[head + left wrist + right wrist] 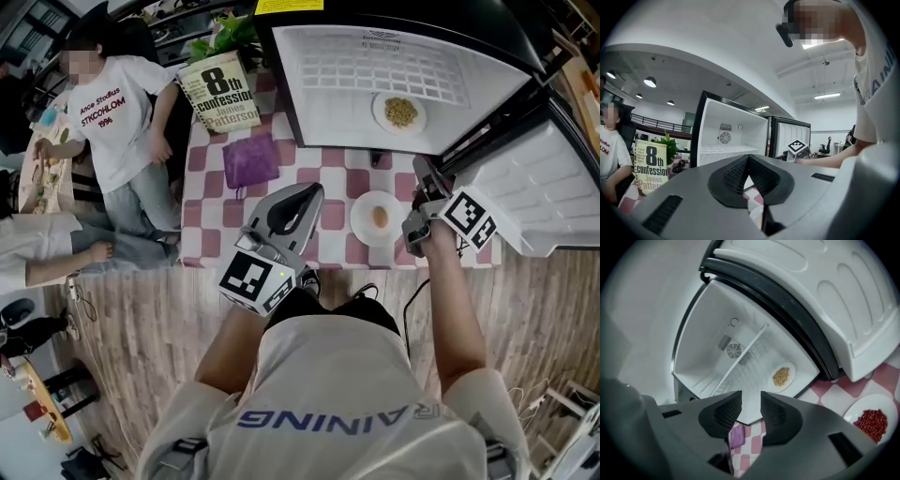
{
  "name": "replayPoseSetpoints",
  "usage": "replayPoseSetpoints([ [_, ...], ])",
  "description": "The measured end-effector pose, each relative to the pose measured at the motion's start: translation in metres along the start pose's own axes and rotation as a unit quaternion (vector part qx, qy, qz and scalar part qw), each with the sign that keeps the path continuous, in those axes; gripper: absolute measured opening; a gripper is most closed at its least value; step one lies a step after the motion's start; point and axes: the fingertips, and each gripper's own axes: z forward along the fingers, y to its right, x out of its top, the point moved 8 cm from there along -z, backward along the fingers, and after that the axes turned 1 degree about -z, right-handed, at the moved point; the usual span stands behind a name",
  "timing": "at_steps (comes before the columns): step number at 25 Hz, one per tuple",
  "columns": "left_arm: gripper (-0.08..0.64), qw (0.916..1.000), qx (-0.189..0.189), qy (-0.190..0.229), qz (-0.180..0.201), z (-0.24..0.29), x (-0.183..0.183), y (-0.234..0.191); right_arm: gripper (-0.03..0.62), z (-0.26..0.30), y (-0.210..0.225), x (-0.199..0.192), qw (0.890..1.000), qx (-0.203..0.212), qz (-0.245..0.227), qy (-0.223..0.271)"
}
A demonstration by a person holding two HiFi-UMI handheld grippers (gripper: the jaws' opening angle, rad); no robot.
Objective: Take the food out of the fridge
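Observation:
The fridge [328, 66] stands open on the checkered table [328, 178]. Inside it sits a white plate of yellowish grains [400, 112], which is also visible in the right gripper view [782, 376]. A white plate with a small tan piece of food [379, 217] rests on the table in front of the fridge. A plate of red beans [872, 420] lies on the cloth below the door. My right gripper [424, 178] [751, 399] is open and empty beside the tan-food plate. My left gripper [312, 192] [748, 158] is shut on nothing, to the left.
The fridge door [534, 197] swings out at the right, over the table's corner. A purple cloth [249, 159], a book [217, 91] and a plant [225, 37] occupy the table's left. A person in a white shirt [122, 122] sits at the left.

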Motion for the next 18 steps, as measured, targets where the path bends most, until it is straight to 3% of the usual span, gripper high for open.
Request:
replayPoseSetpoints([
  [3, 0.006, 1.0, -0.001, -0.007, -0.004, 0.001, -0.004, -0.007, 0.124, 0.023, 0.019, -0.002, 0.997, -0.01, 0.08, 0.005],
  [7, 0.006, 0.9999, -0.001, -0.013, -0.008, 0.003, -0.01, -0.015, 0.146, 0.054, 0.047, -0.004, 0.983, -0.019, 0.182, 0.018],
  [18, 0.006, 0.9995, -0.002, -0.03, -0.013, 0.015, -0.02, -0.036, 0.15, 0.117, 0.093, 0.0, 0.959, -0.096, 0.265, 0.045],
])
